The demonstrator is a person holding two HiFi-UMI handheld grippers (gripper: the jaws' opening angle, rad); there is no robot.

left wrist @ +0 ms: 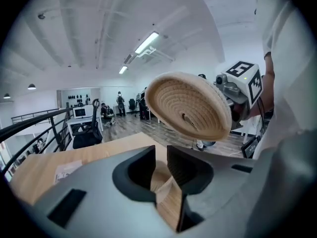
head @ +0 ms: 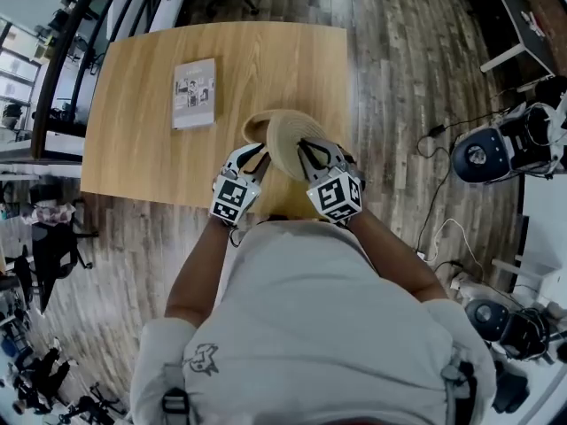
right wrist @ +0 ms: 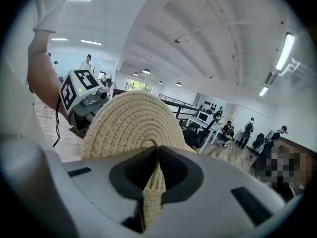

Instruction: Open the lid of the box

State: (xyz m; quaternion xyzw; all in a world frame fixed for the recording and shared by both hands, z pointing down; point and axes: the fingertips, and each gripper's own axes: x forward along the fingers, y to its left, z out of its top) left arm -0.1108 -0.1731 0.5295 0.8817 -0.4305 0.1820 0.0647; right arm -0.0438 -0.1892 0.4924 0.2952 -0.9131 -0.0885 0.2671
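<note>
1. My right gripper (right wrist: 156, 150) is clenched on the edge of the lid (right wrist: 133, 123), which stands tilted just beyond its jaws.
2. My left gripper (left wrist: 161, 155) pinches what looks like the rim of the box (left wrist: 159, 176), below the lid.
3. I should pin the box down and swing the lid clear, without twisting it.

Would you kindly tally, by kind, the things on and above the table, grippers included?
Box: 1
Lid: 1
Booklet: 1
Grippers: 2, left gripper and right gripper
Total: 5
</note>
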